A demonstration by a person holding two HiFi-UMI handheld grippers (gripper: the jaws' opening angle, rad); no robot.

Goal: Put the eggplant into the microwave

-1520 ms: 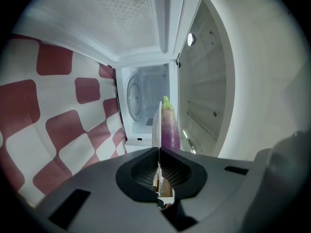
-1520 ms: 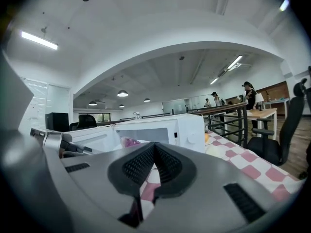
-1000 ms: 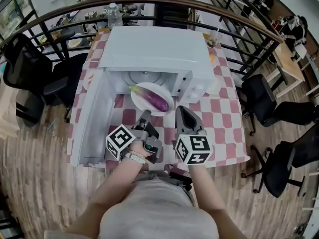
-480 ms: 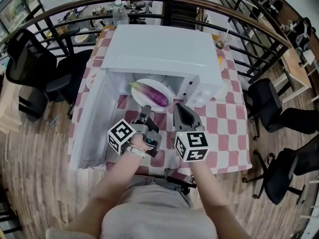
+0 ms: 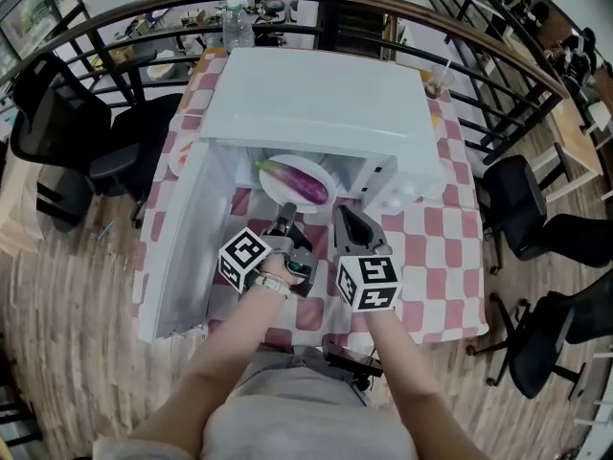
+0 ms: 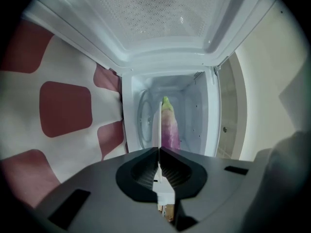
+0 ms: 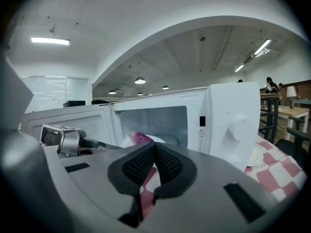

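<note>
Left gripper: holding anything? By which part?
Yes. The left gripper is shut on the near rim of the white plate that carries the eggplant.

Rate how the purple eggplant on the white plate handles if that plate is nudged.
The long purple eggplant looks smooth and rounded and lies loose on the round white plate, so it may roll or slide if tilted. It looks firm, unlikely to flop. The left tool pinches only the plate's rim, so the load could tip.
</note>
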